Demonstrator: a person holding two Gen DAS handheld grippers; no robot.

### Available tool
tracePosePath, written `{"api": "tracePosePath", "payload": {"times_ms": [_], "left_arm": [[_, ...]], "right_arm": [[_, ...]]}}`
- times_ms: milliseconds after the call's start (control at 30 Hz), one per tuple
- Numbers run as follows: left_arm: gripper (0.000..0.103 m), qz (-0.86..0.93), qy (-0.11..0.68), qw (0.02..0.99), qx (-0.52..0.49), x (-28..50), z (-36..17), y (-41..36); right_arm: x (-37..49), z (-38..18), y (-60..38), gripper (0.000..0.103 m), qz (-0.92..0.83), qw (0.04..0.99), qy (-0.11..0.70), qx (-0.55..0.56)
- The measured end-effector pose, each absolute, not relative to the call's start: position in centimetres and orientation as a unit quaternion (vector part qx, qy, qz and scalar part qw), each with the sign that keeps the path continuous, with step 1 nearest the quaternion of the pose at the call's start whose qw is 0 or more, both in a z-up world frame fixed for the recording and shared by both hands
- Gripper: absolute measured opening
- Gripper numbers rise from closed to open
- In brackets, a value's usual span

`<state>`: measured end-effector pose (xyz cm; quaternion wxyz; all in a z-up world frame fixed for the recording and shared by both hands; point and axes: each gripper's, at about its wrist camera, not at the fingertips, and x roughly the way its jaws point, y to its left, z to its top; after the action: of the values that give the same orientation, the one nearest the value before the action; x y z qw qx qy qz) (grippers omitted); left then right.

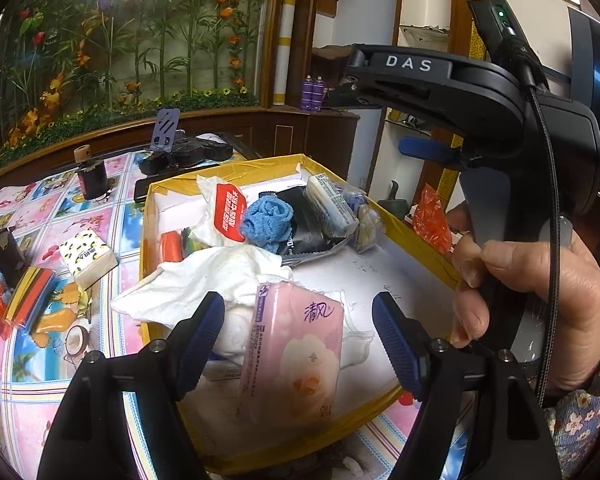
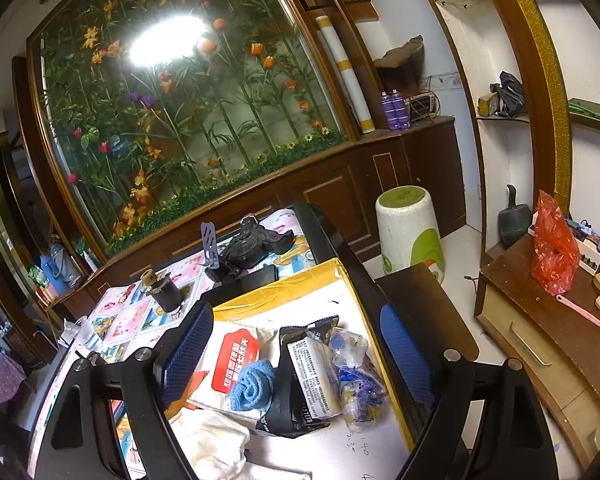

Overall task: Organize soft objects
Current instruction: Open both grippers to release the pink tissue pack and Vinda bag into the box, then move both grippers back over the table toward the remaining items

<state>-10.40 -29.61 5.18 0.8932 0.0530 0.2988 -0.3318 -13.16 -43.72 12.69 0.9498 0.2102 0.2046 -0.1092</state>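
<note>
Left wrist view: pink tissue pack (image 1: 292, 356) lengthwise between released left tool (image 1: 298, 344).

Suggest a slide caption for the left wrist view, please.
Open left gripper over pink tissue pack in the yellow-rimmed box.

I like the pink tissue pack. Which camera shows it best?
The left wrist view: the pink tissue pack lies whole and close in the box, its writing readable. The right wrist view doesn't show it.
</note>
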Motion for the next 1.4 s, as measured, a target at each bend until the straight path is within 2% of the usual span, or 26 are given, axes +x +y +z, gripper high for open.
{"api": "tracePosePath", "payload": {"times_ms": [600, 1033, 1100, 1133, 1200, 1400], "left_arm": [[0.080, -0.309, 0.321, 0.894, -0.035, -9.7, 5.5, -24.1], [0.080, -0.238, 0.329, 0.910, -0.085, -8.5, 6.0, -14.2], [0.081, -0.216, 0.333, 0.913, -0.099, -8.1, 5.9, -11.8], [0.081, -0.205, 0.337, 0.913, -0.105, -7.8, 5.9, -10.7], [0.081, -0.186, 0.347, 0.912, -0.119, -7.0, 5.7, -8.6], [0.081, -0.119, 0.368, 0.915, -0.114, -4.5, 5.8, -4.5]], "right_arm": [[-11.6, 11.8, -43.4, 0.089, -0.134, 0.951, 0.206, 0.188], [-11.3, 11.6, -42.9, 0.089, -0.138, 0.950, 0.204, 0.191], [-12.4, 12.6, -41.4, 0.089, -0.127, 0.956, 0.179, 0.196], [-12.8, 13.0, -40.5, 0.093, -0.119, 0.959, 0.169, 0.192], [-12.7, 14.0, -37.9, 0.095, -0.077, 0.966, 0.163, 0.187], [-7.6, 13.1, -28.9, 0.096, 0.083, 0.946, 0.248, 0.191]]}}
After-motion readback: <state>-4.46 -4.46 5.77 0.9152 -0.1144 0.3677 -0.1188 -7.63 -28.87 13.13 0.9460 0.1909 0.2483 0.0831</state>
